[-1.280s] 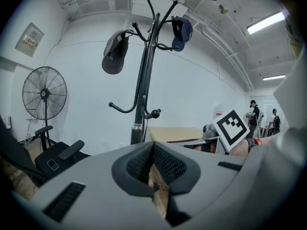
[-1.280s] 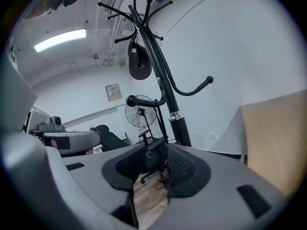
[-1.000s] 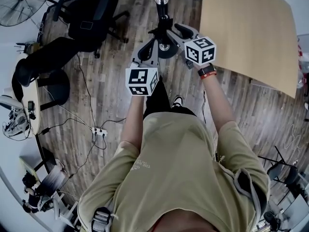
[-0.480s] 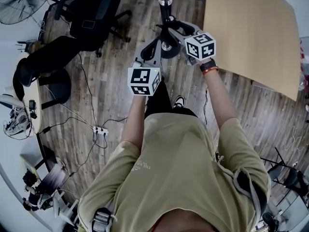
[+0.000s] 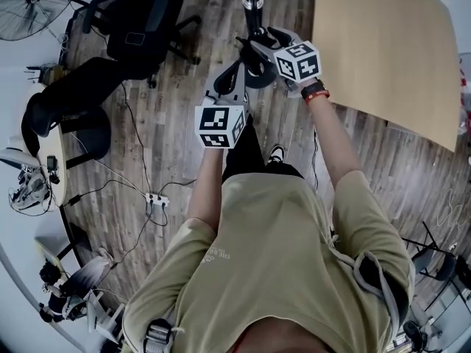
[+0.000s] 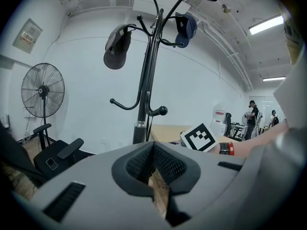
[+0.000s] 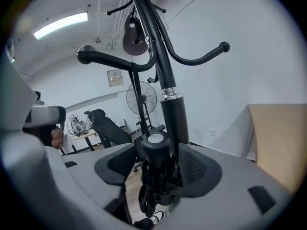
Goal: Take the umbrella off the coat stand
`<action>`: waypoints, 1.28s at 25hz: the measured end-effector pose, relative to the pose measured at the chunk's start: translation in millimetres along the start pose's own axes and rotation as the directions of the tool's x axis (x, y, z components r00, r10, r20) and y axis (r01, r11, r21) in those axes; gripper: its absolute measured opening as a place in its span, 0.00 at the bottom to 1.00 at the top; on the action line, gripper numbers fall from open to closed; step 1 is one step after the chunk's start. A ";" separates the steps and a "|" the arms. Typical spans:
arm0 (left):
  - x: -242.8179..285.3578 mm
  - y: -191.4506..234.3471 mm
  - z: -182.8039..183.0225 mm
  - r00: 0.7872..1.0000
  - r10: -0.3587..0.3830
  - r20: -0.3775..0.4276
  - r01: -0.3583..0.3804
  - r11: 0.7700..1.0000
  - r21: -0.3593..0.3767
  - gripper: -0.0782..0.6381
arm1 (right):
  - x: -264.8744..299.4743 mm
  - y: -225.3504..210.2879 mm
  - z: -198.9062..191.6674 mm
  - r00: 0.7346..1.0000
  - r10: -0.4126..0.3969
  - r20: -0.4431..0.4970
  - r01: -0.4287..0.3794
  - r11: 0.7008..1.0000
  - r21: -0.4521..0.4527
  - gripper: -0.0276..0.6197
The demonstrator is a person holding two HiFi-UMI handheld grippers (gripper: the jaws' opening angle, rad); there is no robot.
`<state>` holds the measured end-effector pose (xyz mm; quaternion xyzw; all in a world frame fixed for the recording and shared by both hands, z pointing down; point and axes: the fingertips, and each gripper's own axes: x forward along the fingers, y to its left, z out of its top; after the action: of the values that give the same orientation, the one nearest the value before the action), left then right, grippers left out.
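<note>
Two hand-held grippers noted. Left hand-held gripper (image 6: 152, 152): ribbed pads closed together, nothing between. Right hand-held gripper (image 7: 158, 166): jaws opening, wide. One umbrella (image 7: 156, 147), black, folded, round-capped end, sat between right jaws, just beside coat stand (image 7: 172, 114) pole. Stand: one, glossy black, curved ball-tipped hooks, chrome collar. Two dark caps (image 6: 116, 47) (image 6: 184, 30) hung on upper hooks.

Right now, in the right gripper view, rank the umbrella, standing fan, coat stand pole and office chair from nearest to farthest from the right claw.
1. The umbrella: between the jaws of the right claw, which are opening.
2. The coat stand pole: just behind it, centre.
3. The office chair: left, across the floor.
4. The standing fan: behind the chair, farthest back.
</note>
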<state>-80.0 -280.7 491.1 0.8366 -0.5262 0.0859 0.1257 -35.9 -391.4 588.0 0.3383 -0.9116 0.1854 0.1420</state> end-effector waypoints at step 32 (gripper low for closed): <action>-16.8 14.9 20.0 0.999 0.017 0.032 -0.016 1.000 -0.012 0.14 | -19.7 16.4 21.8 0.998 -0.010 0.065 0.010 1.000 0.002 0.38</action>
<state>-100.4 -278.5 469.2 0.8328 -0.5355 0.0703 0.1214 -35.4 -378.3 557.0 0.3488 -0.9139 0.1742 0.1127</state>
